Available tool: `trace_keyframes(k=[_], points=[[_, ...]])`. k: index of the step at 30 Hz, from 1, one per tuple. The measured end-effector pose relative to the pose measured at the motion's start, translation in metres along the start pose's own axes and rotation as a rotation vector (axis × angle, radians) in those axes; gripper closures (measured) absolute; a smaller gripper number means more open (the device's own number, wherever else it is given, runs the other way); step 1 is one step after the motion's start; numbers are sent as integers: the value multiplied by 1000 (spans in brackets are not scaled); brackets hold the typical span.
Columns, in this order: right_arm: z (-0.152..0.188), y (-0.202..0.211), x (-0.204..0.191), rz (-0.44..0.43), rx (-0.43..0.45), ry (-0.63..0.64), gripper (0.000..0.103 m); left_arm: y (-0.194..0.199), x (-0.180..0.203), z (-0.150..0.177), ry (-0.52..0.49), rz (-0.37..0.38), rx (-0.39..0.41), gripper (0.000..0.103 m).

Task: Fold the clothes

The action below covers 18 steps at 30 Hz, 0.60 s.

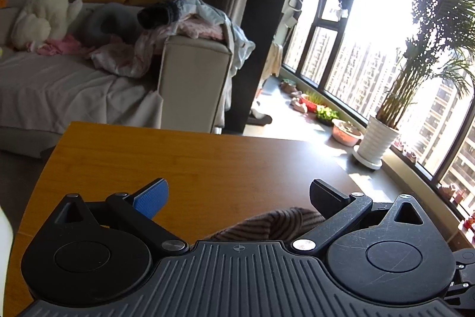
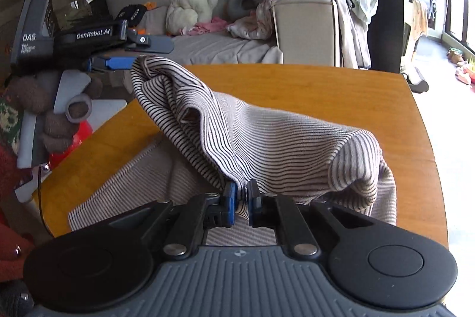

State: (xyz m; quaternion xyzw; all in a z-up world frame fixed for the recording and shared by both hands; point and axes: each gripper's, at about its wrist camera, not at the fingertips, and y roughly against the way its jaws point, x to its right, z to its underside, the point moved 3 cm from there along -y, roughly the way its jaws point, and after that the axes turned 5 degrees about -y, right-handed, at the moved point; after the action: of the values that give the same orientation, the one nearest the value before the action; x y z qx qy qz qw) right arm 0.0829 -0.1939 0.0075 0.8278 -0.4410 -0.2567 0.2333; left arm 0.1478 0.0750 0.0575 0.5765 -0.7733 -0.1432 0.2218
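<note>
- On the wooden table (image 2: 341, 97), striped garment (image 2: 267, 144) lies partly bunched, one part lifted off the surface.
- Right tool (image 2: 242, 198): blue pads nearly together, pinching a fold of the garment's edge.
- Left tool (image 1: 237, 195): fingers spread wide, nothing between them; striped cloth just below, near table edge.

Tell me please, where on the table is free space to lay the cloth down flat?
The wooden table is bare beyond the striped cloth, toward the sofa, and along its right edge by the window. The near left part is crowded: cloth covers it, the right gripper pinches a fold, and the open left gripper hangs above.
</note>
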Motion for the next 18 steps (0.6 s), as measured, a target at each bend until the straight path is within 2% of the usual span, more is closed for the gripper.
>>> trace_keyframes(k=[1, 3, 5, 6, 8, 10, 12, 14, 18], points=[[-3, 9, 2, 8, 21, 4, 93, 1, 0, 2, -7, 1, -15, 0], [-12, 33, 9, 32, 97, -14, 79, 1, 1, 6, -56, -7, -38, 0], [-24, 54, 22, 72, 186, -61, 46, 0, 3, 14, -119, -27, -72, 0], [-26, 57, 28, 89, 198, -82, 42, -1, 4, 20, -154, -39, -100, 0], [-30, 60, 42, 121, 211, -125, 37, -4, 4, 35, -222, -57, -164, 0], [-26, 43, 54, 114, 151, -189, 35, -3, 3, 46, -262, -58, -211, 0], [-21, 23, 67, 103, 83, -255, 35, 1, -2, 47, -214, -16, -230, 1], [-16, 4, 76, 91, 23, -301, 35, 1, -13, 42, -81, 76, -256, 1], [-13, -28, 81, 55, -30, -317, 35, -26, -19, 49, 22, 144, -317, 3]])
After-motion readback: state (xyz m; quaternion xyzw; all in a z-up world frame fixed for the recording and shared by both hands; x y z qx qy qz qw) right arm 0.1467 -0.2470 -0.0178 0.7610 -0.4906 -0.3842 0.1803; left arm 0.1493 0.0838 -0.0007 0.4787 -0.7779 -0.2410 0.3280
